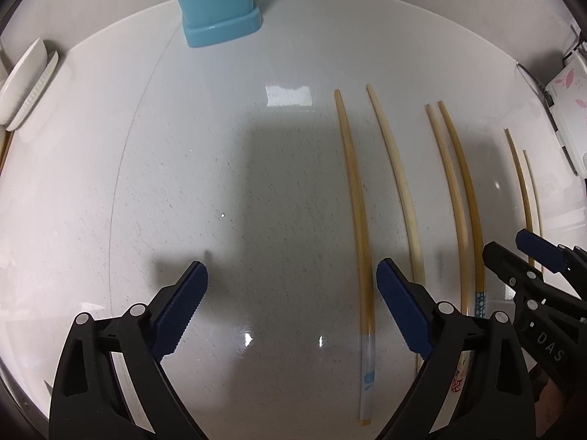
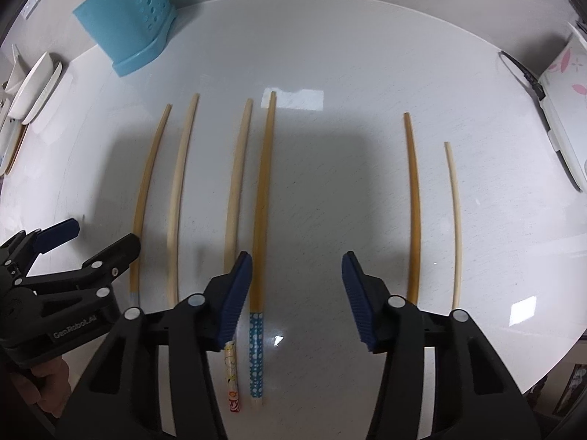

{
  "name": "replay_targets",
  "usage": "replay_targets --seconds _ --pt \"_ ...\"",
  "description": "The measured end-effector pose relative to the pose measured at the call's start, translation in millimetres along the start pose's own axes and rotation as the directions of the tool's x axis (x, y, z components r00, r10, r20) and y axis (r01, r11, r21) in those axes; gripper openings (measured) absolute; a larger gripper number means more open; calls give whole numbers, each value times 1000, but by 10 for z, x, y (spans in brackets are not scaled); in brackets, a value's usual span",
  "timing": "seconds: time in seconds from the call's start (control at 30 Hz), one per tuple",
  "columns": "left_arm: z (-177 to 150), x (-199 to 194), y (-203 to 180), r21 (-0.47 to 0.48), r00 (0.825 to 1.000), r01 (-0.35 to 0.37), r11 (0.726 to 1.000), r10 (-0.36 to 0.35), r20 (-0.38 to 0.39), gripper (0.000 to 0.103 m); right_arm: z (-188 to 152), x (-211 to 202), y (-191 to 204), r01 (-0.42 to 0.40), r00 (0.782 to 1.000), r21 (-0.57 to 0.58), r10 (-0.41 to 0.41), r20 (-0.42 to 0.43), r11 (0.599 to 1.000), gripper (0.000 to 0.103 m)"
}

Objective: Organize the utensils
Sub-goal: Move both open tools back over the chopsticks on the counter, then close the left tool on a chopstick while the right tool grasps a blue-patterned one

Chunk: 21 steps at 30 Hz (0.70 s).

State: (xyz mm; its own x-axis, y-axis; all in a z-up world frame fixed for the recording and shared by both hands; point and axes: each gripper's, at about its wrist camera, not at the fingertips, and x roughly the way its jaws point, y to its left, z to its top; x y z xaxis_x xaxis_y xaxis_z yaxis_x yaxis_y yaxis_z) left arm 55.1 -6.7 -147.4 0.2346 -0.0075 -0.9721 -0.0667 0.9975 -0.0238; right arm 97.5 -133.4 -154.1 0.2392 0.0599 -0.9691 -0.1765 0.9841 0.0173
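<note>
Bamboo chopsticks [image 2: 260,198], six of them, lie side by side on your white worktop [image 2: 330,55], two with patterned ends. Your right claw [image 2: 297,286] hangs released around the blue-dotted one; your left claw [image 1: 291,293] spreads wide, empty.

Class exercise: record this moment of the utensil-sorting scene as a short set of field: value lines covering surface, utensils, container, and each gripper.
surface: white table
utensils: six chopsticks lying roughly parallel, among them a blue dotted chopstick
container: blue utensil holder at the far edge, upright
left gripper: open, nothing gripped, one chopstick lies between its fingers
right gripper: open, nothing gripped, the blue dotted chopstick beside its left finger
</note>
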Motion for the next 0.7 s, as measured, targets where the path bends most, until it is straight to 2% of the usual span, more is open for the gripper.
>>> replay_targets --seconds 0.13,0.23,0.33,0.57,0.6,0.7 --pt "34 36 -67 20 1000 -24 1000 24 -10 87 -62 30 93 3 1000 -20 -3 -15 1000 39" --pt "65 52 -164 37 999 -35 999 35 -12 80 -61 58 130 8 1000 -25 -8 -28 1000 32" --pt "40 10 -163 55 999 -32 998 33 -29 65 -60 73 146 9 999 -21 -10 -41 1000 25" --pt "96 -7 -199 76 996 -29 997 36 -82 16 -45 82 89 8 997 20 -6 -78 1000 8" --pt "98 -4 -196 78 996 -37 996 43 -84 12 -46 83 86 8 997 23 -6 -81 1000 7" --pt "105 1 -171 71 996 -29 997 35 -88 7 -52 86 61 7 996 42 -3 -86 999 7"
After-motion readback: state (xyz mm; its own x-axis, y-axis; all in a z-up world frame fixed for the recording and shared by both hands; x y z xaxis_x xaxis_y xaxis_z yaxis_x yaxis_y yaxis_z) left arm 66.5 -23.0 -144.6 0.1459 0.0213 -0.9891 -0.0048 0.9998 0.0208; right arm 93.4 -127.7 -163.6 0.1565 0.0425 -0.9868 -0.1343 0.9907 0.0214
